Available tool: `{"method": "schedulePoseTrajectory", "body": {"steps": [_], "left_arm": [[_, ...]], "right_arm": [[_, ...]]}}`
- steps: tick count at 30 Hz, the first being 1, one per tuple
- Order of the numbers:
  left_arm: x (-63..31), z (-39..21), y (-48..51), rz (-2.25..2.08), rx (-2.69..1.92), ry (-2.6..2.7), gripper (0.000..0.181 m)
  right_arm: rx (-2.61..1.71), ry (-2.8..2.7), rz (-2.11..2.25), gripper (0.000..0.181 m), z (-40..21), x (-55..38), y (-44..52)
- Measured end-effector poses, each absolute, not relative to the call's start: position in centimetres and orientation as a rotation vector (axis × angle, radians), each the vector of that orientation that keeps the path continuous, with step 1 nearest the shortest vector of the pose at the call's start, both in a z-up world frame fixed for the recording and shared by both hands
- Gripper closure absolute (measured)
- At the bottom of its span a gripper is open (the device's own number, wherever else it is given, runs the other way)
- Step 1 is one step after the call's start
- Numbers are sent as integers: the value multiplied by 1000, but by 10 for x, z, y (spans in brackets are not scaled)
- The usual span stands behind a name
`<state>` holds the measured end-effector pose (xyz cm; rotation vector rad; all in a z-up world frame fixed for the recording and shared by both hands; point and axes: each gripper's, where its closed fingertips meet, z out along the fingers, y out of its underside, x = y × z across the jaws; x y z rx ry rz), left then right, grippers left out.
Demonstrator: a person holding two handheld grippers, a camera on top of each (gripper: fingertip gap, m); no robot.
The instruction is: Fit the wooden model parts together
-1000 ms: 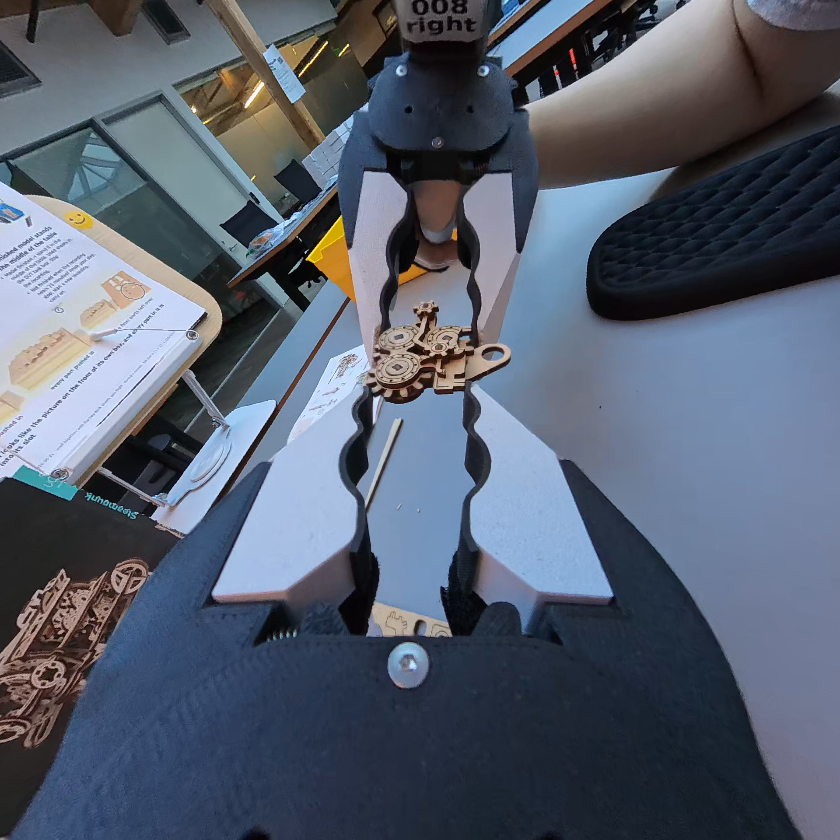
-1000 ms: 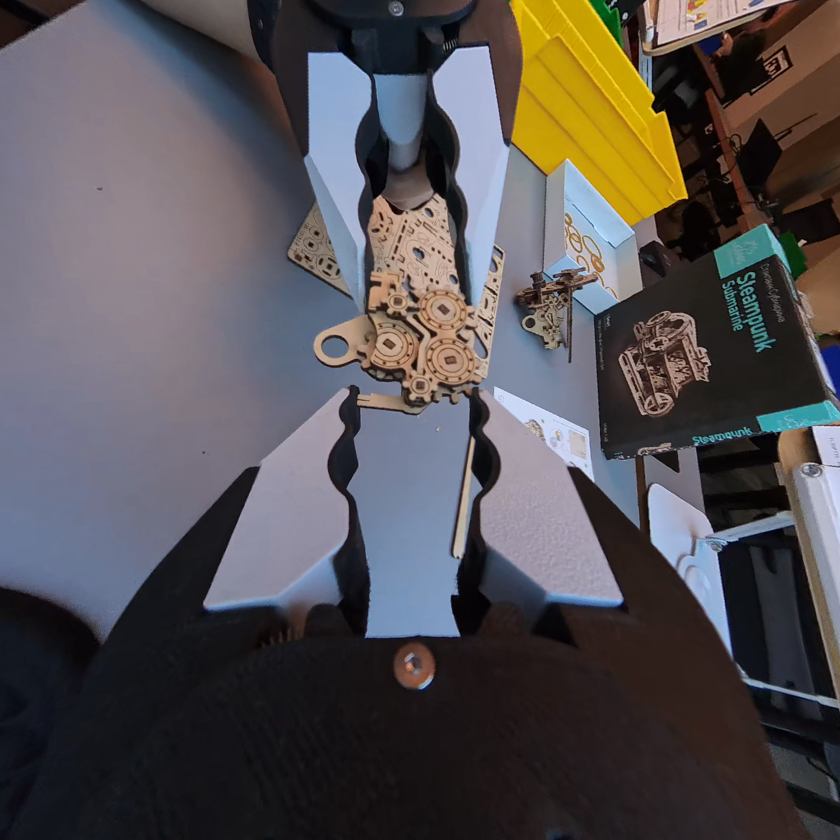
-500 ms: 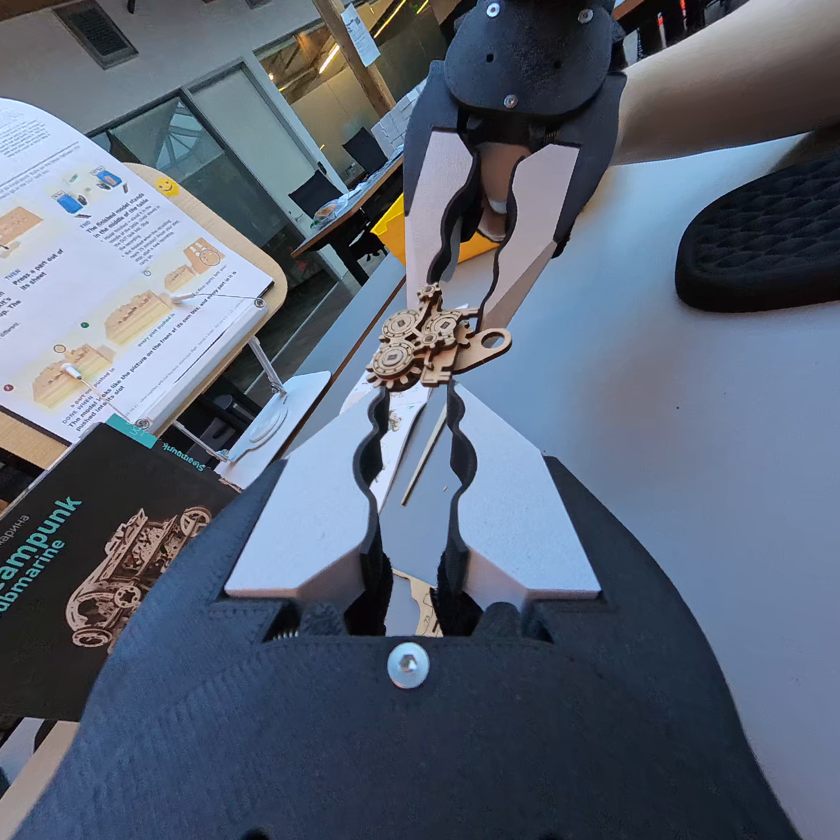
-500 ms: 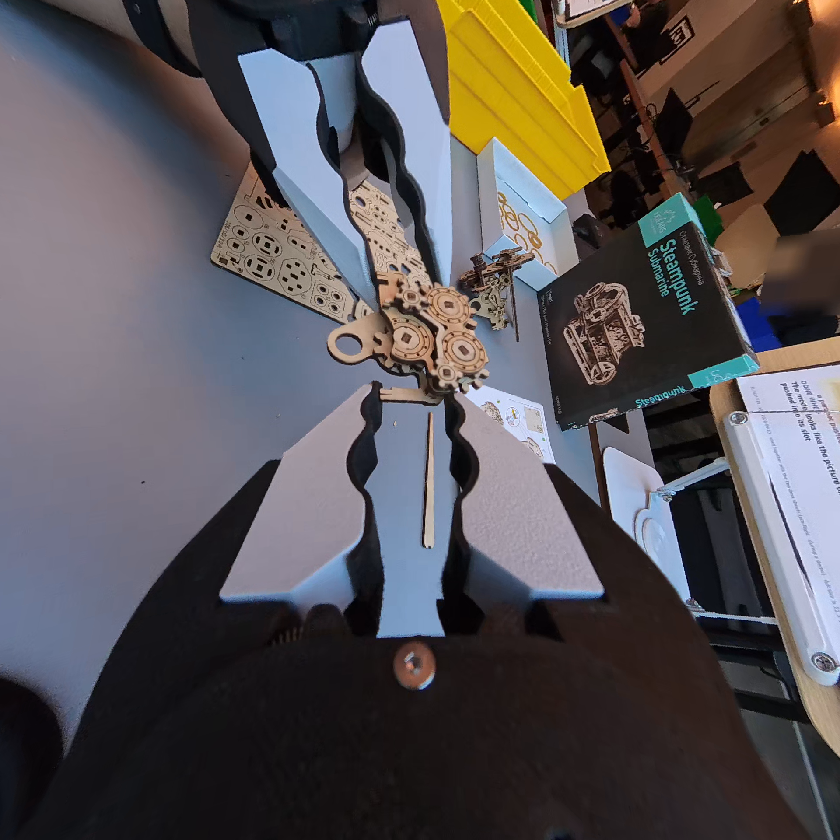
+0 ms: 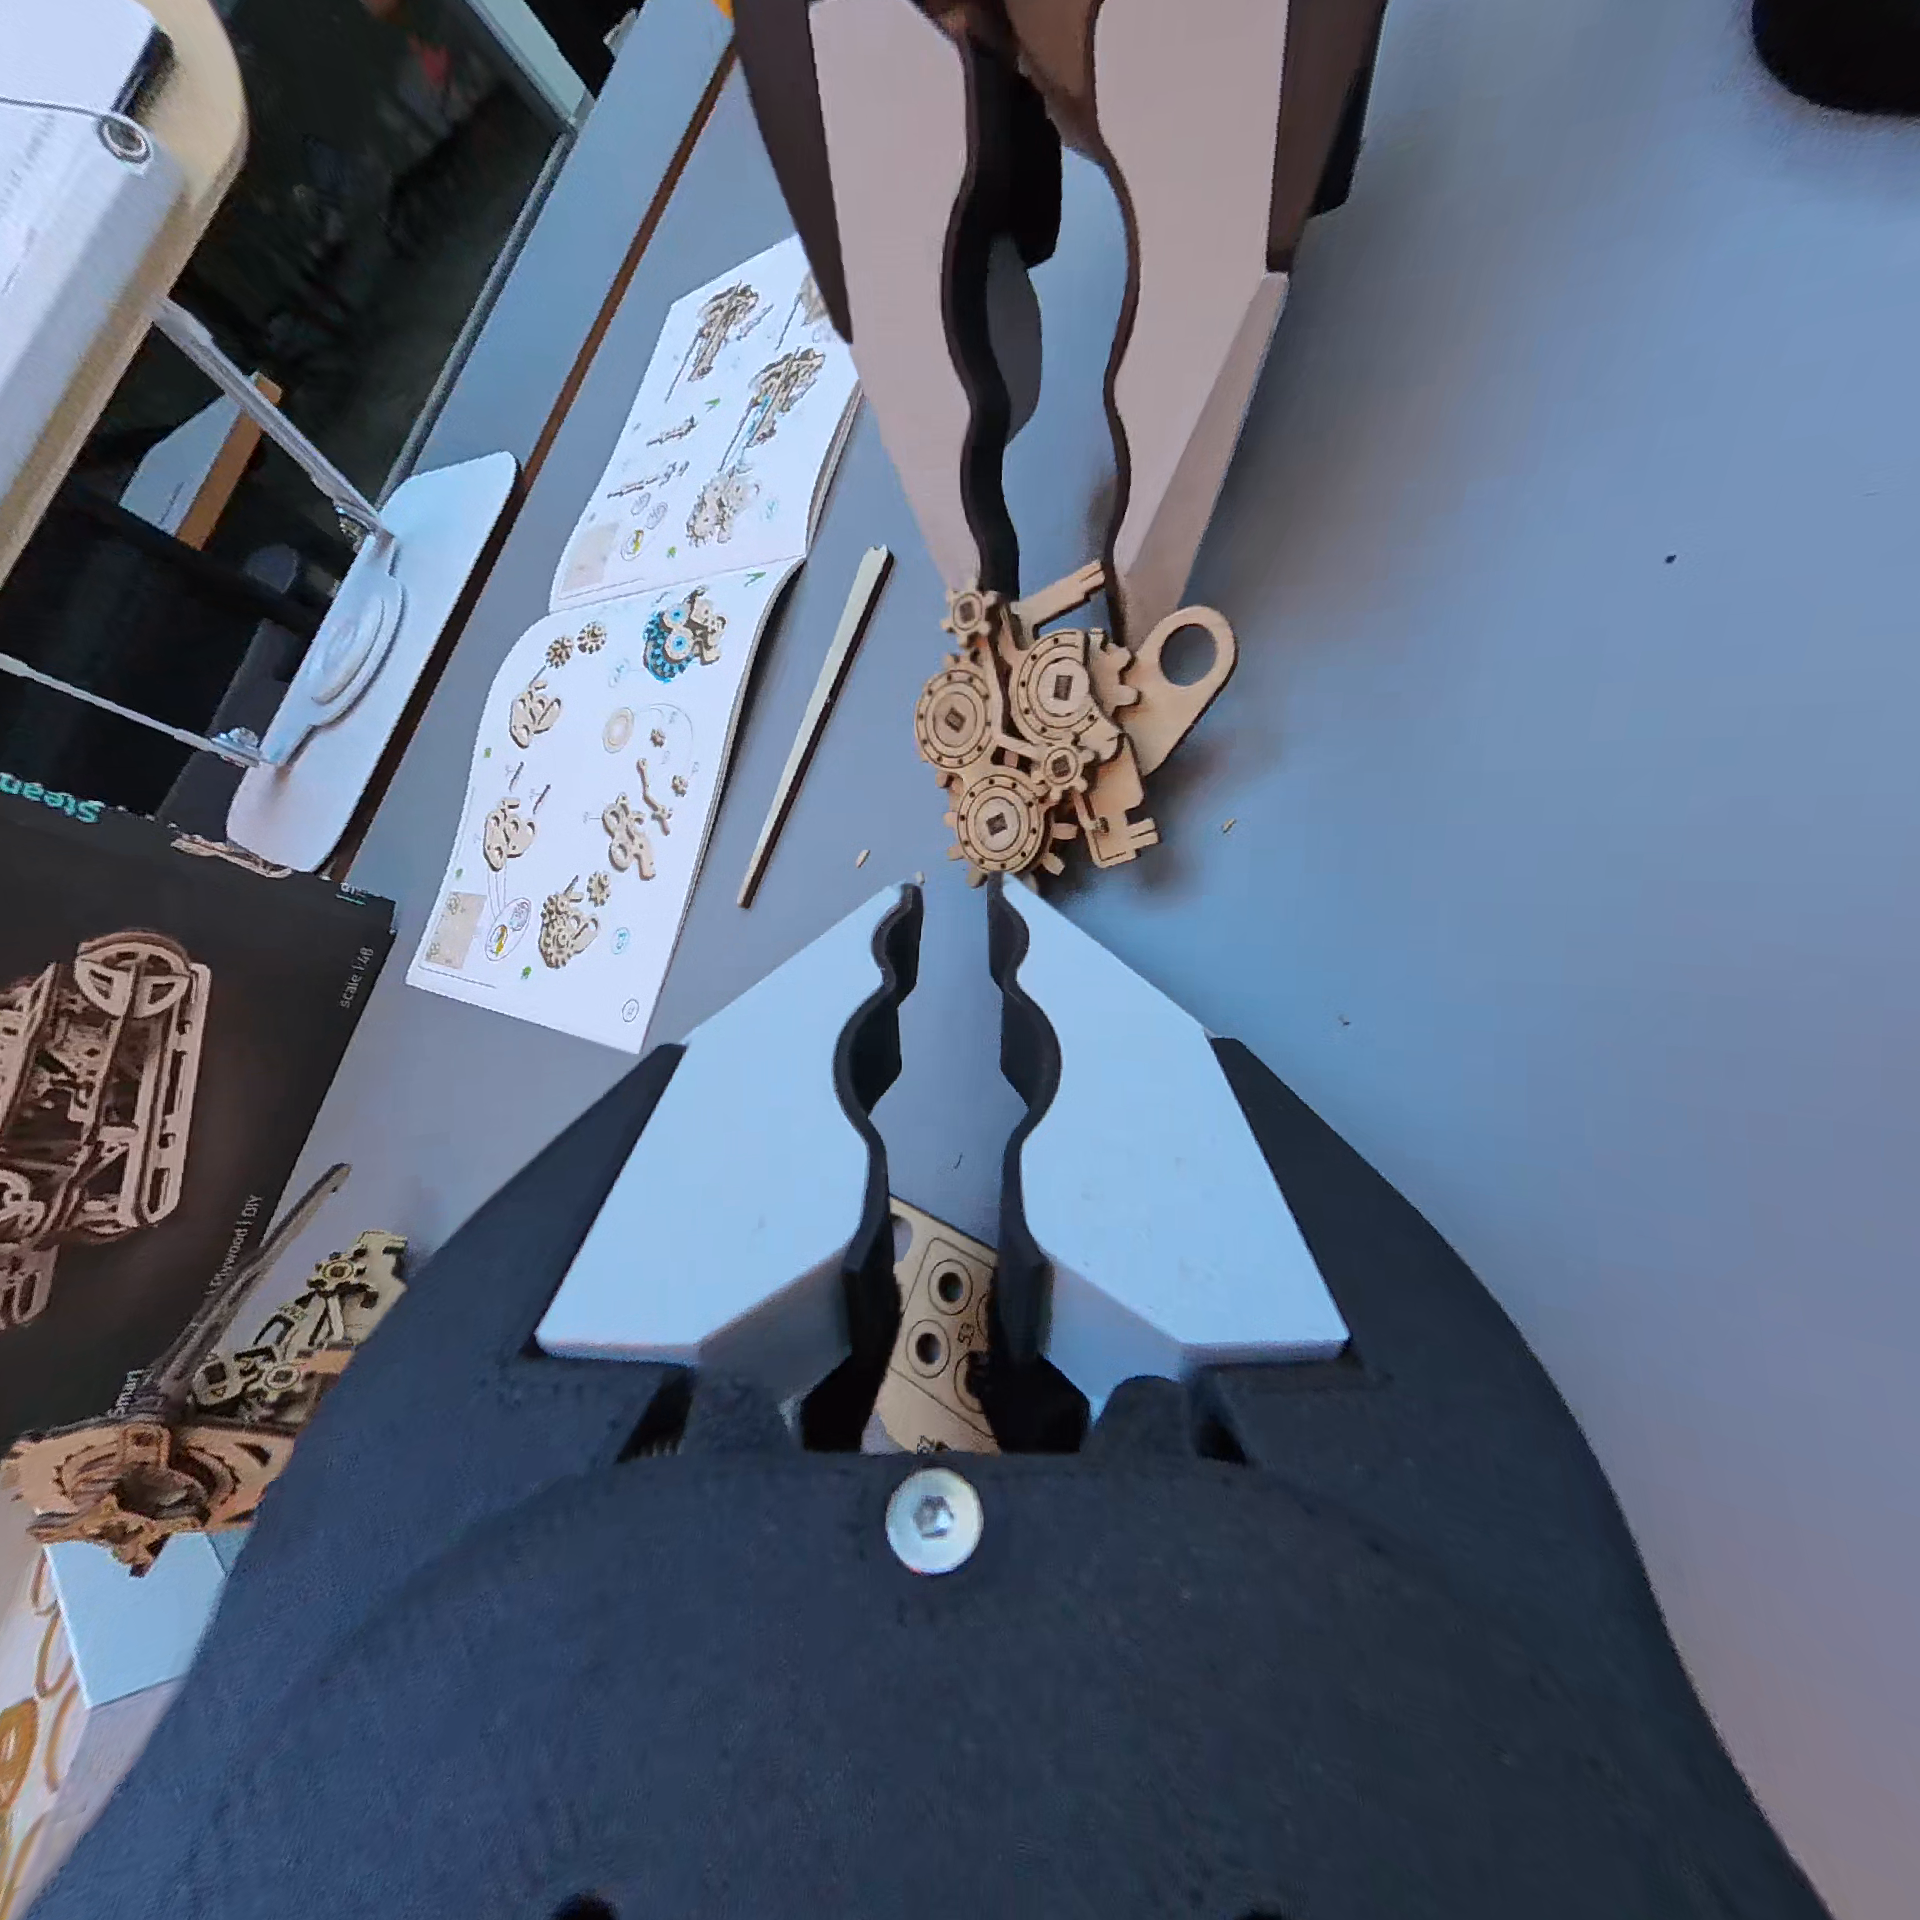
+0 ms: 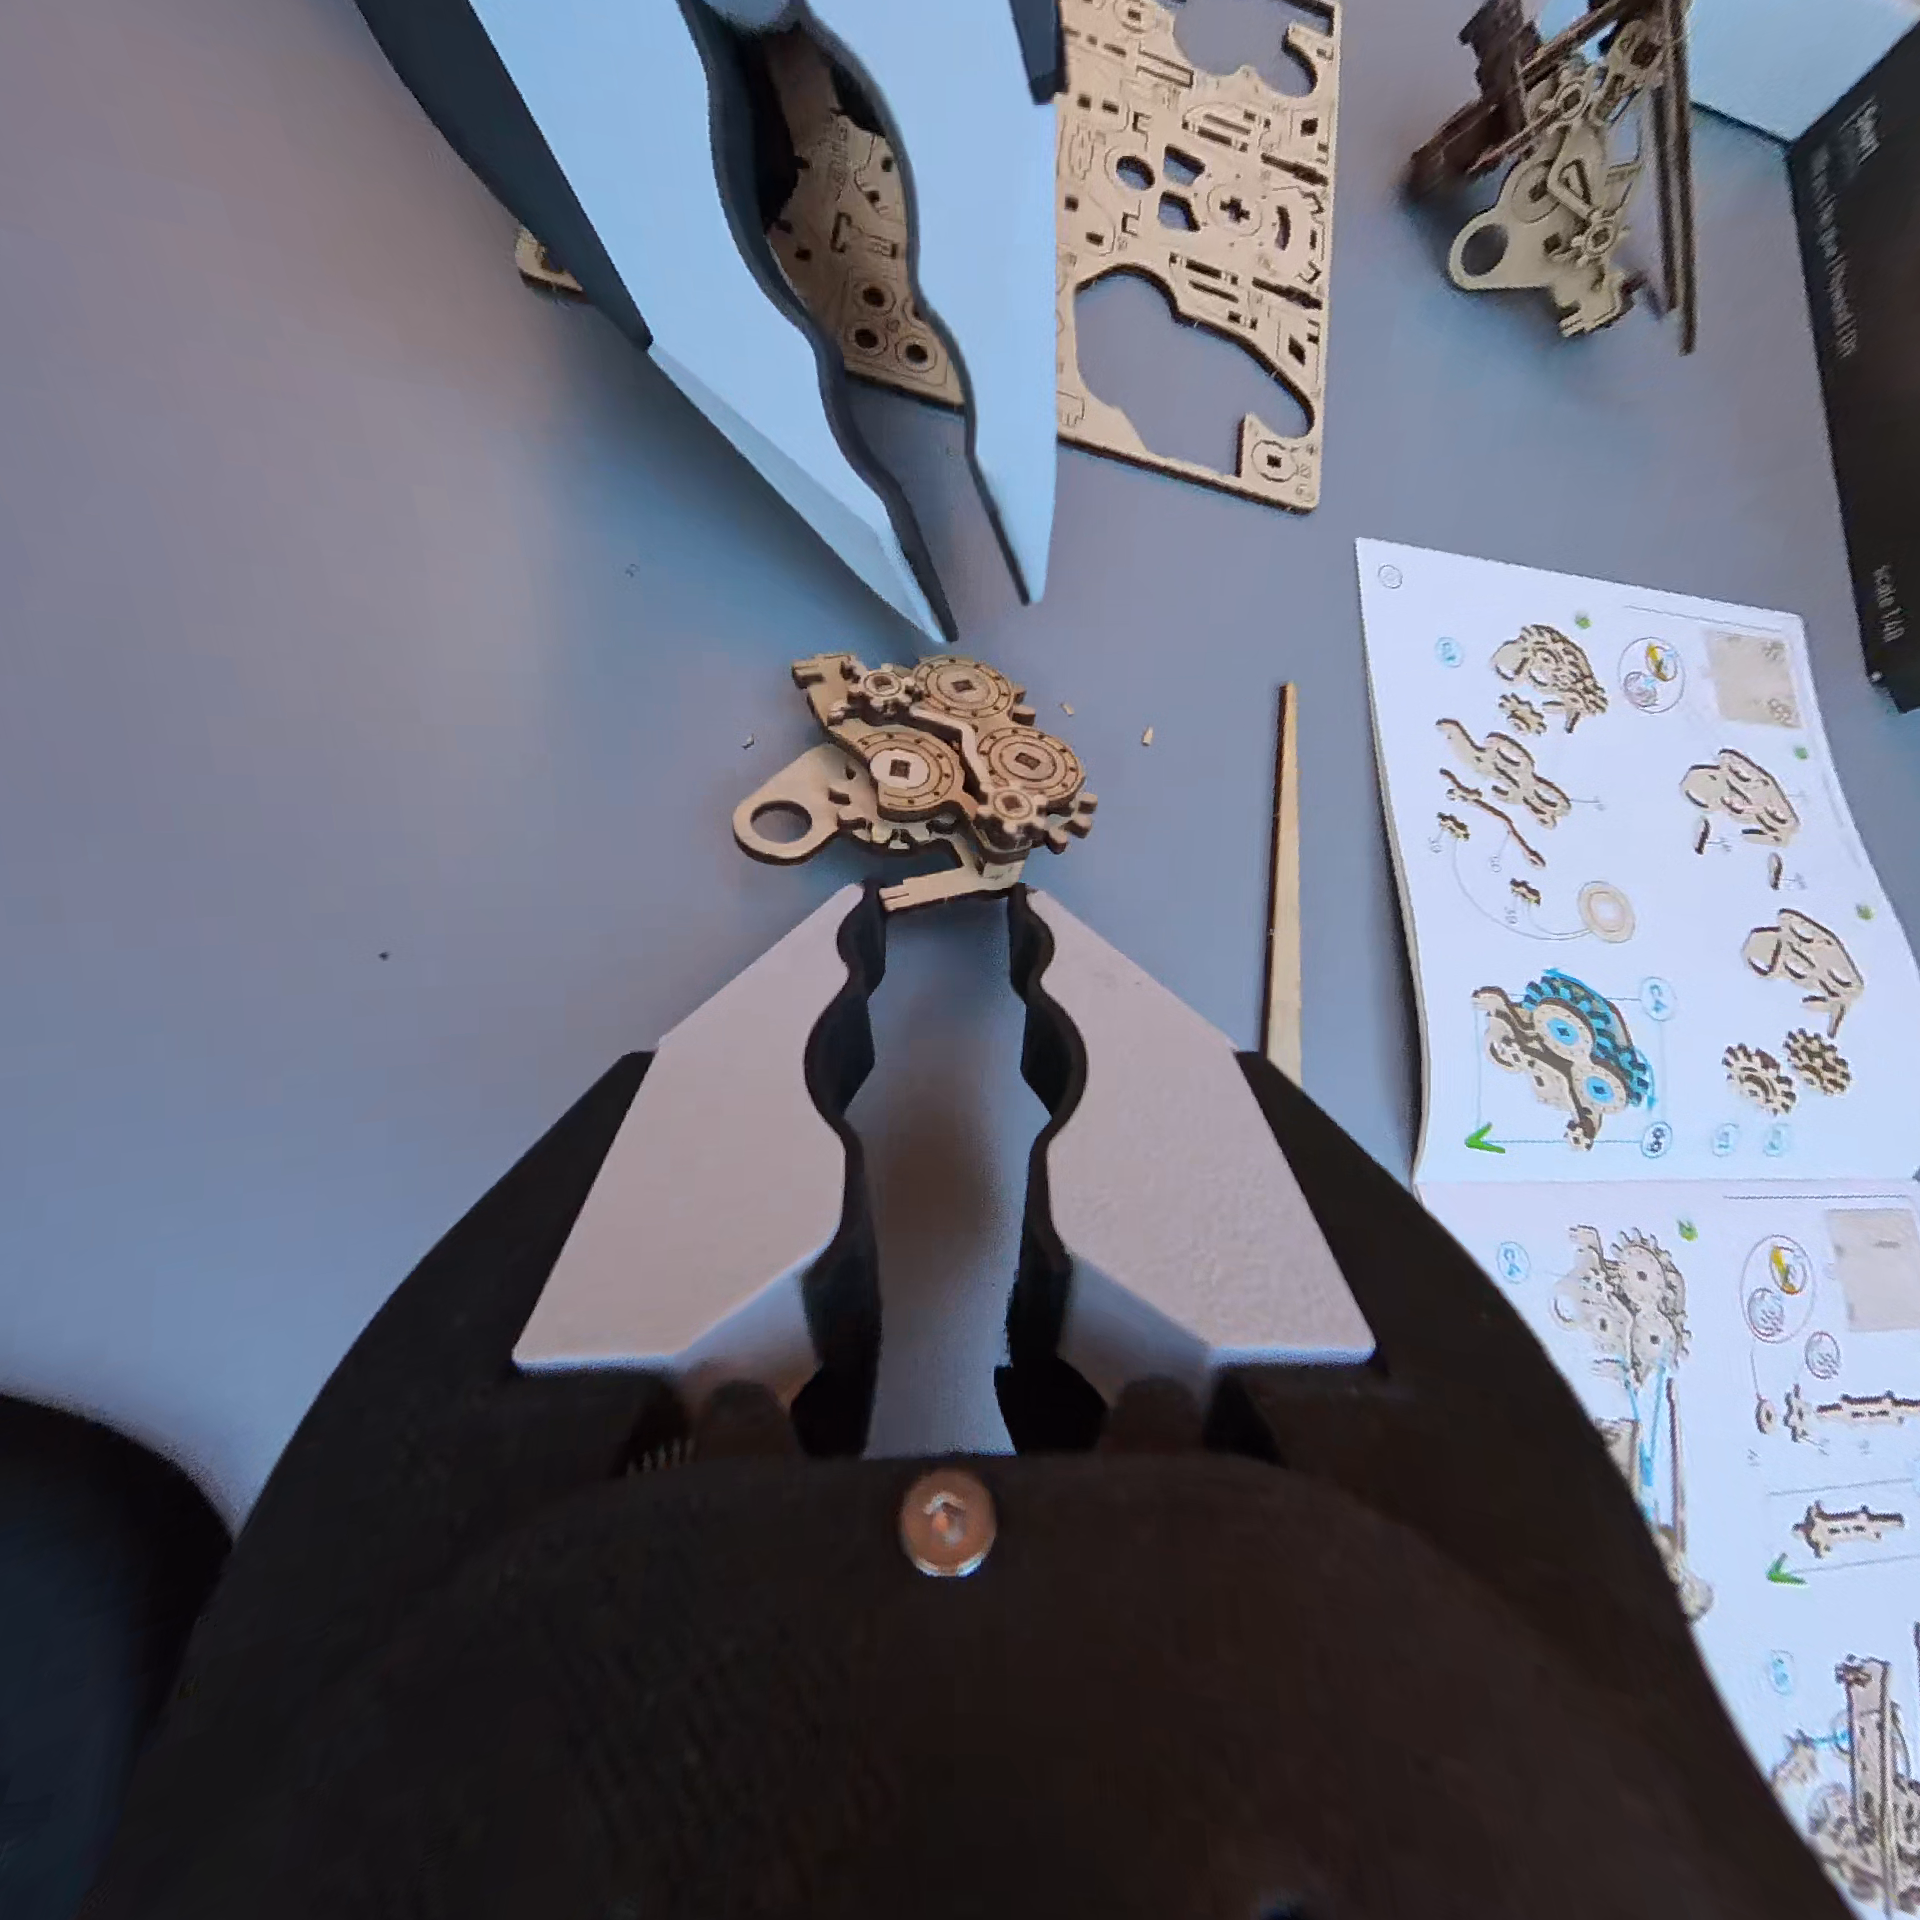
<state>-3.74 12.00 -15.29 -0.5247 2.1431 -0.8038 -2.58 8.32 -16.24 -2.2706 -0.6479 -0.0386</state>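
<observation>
The wooden gear assembly (image 5: 1049,727), three gears on a plate with a ring tab, lies on the grey table (image 5: 1558,935); it also shows in the right wrist view (image 6: 914,769). My right gripper (image 6: 940,899) is closed on the small key-shaped tab at the assembly's near edge; it also shows in the left wrist view (image 5: 1044,597), coming in from the top. My left gripper (image 5: 951,894) has a narrow gap between its jaws and nothing in them. Its tips stand just short of the lowest gear, and from the right wrist view (image 6: 987,613) just beyond the assembly.
A thin wooden stick (image 5: 821,727) and an open instruction booklet (image 5: 623,727) lie left of the assembly. A black box (image 5: 156,1039) and another part-built wooden piece (image 6: 1548,177) sit further off. Punched-out part sheets (image 6: 1195,260) lie under the left gripper. Small wood chips dot the table. About 5 centimeters separates my left fingertips from my right. About 6 centimeters separates my right fingertips from the thin wooden stick (image 5: 821,727). It is also in sight in the right wrist view (image 6: 1276,894).
Both grippers tilted down and the gear assembly went from mid-air to the table. The left gripper's jaws narrowed and now stand clear of the assembly.
</observation>
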Motion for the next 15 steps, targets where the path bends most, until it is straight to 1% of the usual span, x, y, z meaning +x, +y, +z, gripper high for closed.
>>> {"method": "schedulePoseTrajectory", "body": {"steps": [4,7,10,12,15], "left_arm": [[-38,-154,128,-799,-616,2176,165],[-34,-154,140,-719,-650,2152,166],[-34,-151,142,-717,-661,2143,167],[-34,-150,142,-732,-693,2138,167],[-37,-152,139,-777,-734,2165,167]], "right_arm": [[-2321,-632,-99,156,-162,-25,84],[-2379,-647,-161,153,-162,-23,79],[-2432,-669,-184,145,-161,-20,72],[-2445,-678,-189,145,-161,-15,66],[-2418,-648,-43,149,-160,-16,60]]}}
